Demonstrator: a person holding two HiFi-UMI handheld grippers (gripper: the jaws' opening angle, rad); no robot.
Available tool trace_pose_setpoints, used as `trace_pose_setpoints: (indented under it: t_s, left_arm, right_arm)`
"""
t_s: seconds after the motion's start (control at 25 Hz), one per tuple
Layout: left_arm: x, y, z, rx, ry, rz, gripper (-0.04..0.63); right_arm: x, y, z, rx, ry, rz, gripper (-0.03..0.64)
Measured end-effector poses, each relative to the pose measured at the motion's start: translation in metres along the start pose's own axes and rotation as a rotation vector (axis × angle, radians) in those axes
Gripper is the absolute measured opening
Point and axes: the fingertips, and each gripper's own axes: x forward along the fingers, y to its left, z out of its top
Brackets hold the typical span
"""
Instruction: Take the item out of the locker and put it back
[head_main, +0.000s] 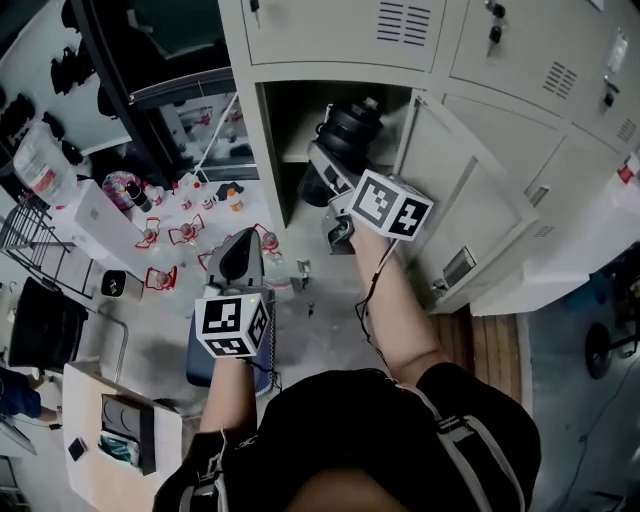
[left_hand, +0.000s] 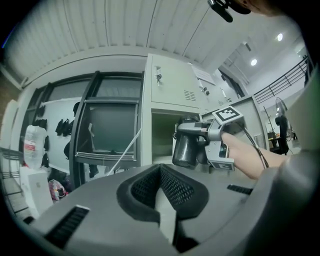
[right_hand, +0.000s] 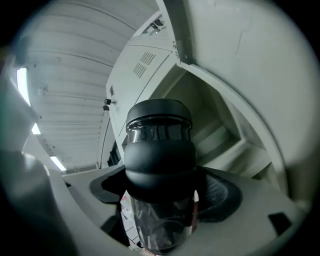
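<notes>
Clamps right gripper (head_main: 337, 172) (right_hand: 160, 202) on clear bottle (head_main: 350, 128) (right_hand: 159, 150) with black cap and thick black collar; sets jaws partway open, just to bottle width, pads pressed on both sides of clear body below collar; holds bottle at mouth of open locker (head_main: 247, 110) (right_hand: 150, 65) compartment, cap end pointing in, beside swung-out door (head_main: 465, 215); can't tell whether bottle touches inner shelf; seen from left gripper view as bottle (left_hand: 186, 146) hanging in front of locker (left_hand: 170, 85) opening, right gripper (left_hand: 212, 131) behind it with marker cube (left_hand: 227, 114) on top; keeps left gripper (head_main: 240, 258) (left_hand: 162, 197) low and well apart from locker, pointed toward it; shows jaws brought together, mesh pads meeting, nothing between them, touching nothing.
</notes>
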Motion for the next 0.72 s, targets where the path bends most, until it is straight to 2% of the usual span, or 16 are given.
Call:
trace_pose_setpoints:
  t_s: [0.12,0.24,0.52,0.72]
  left_arm:
    - [0.000,0.014,0.001,0.003,-0.004,0.028,0.012]
    - [0.002,0.025,0.001,0.006,-0.006,0.047,0.012]
    - [0.010,0.039,0.003,0.010,-0.012,0.060,0.012]
    - [0.017,0.045,0.002,0.006,-0.010,0.063,0.012]
  right_arm:
    - [0.022,-0.005,0.012,0.018,-0.022,-0.013,0.436]
    - [0.041,-0.012,0.024,-0.017,-0.047,-0.043,0.436]
    - [0.080,-0.034,0.042,-0.183,-0.049,-0.169,0.436]
    - [0.103,-0.052,0.041,-0.352,-0.015,-0.258,0.435]
